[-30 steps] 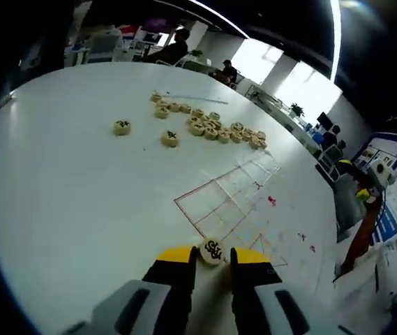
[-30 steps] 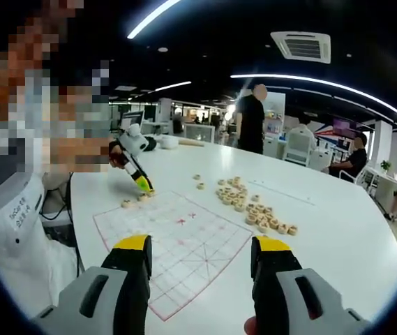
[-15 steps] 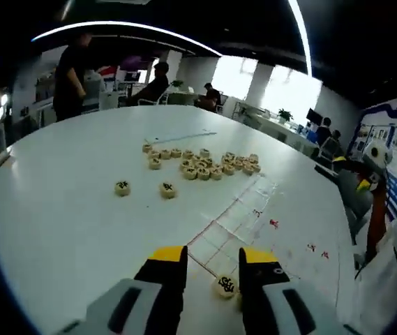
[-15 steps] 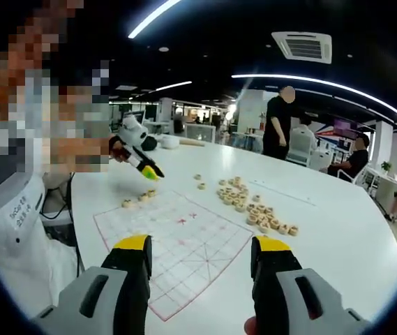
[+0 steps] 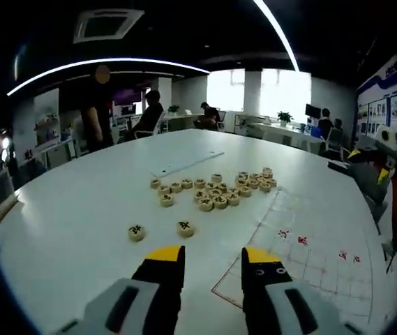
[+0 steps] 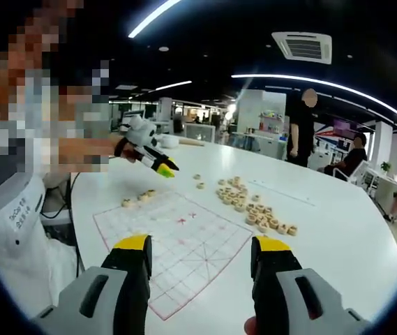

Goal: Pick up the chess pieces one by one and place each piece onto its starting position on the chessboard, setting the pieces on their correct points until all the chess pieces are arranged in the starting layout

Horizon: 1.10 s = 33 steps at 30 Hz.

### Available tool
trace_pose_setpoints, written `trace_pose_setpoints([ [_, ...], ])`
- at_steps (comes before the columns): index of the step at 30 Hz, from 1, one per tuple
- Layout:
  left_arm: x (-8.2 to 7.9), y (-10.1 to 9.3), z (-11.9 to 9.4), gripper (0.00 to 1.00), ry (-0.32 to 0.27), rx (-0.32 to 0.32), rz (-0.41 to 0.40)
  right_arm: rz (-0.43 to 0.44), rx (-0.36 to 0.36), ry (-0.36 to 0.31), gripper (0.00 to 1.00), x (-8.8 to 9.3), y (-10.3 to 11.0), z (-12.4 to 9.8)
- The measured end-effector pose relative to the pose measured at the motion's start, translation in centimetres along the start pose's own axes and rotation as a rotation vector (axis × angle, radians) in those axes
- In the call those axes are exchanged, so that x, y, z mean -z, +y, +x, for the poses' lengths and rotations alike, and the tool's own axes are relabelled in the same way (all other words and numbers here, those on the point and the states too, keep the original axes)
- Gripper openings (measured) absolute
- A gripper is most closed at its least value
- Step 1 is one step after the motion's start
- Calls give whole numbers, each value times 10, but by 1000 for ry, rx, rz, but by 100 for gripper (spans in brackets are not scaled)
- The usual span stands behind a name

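left gripper [image 5: 212, 259] is hovering with jaws spread and empty above the chessboard [image 5: 310, 258]; right gripper [image 6: 204, 255] is hanging spread too, chess pieces [image 5: 215, 192] clustering nearby.

On the white desk [image 6: 338, 230] lies a white chessboard [image 6: 177, 241] ruled in thin red lines with red characters, tan chess pieces [image 5: 215, 192] carry black characters, and each tool, the left tool [image 5: 212, 262] and the right tool [image 6: 201, 255], has yellow-tipped black jaws on grey bodies.
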State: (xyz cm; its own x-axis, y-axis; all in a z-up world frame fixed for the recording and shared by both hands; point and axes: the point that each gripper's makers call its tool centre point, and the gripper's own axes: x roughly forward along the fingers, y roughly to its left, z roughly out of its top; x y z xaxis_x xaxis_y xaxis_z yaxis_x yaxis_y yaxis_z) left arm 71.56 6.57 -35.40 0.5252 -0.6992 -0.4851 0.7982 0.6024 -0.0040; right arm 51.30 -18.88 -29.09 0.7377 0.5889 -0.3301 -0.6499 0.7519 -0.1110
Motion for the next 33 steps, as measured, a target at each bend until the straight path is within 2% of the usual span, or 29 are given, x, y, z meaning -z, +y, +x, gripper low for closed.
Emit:
trace_pose_setpoints([
  [2, -1, 9, 6, 34, 13, -30, 50, 1, 3, 1, 58, 1, -1, 0],
  [8, -12, 24, 24, 34, 2, -49, 35, 7, 5, 7, 58, 4, -3, 1],
  [13, -38, 45, 50, 31, -109, -78, -128, 13, 4, 12, 58, 6, -4, 3],
  [16, -40, 52, 71, 31, -85, -95, -98, 14, 1, 16, 58, 7, -3, 4],
  [20, -46, 55, 94, 31, -84, -104, -102, 13, 4, 15, 58, 7, -4, 3],
  [24, -42, 62, 117, 31, -43, -124, -85, 13, 5, 17, 58, 7, -4, 2],
  [30, -28, 71, 139, 31, 8, -133, -126, 16, 6, 12, 58, 7, -5, 2],
  [33, -29, 74, 142, 29, 4, -145, -134, 15, 5, 13, 58, 7, -5, 2],
])
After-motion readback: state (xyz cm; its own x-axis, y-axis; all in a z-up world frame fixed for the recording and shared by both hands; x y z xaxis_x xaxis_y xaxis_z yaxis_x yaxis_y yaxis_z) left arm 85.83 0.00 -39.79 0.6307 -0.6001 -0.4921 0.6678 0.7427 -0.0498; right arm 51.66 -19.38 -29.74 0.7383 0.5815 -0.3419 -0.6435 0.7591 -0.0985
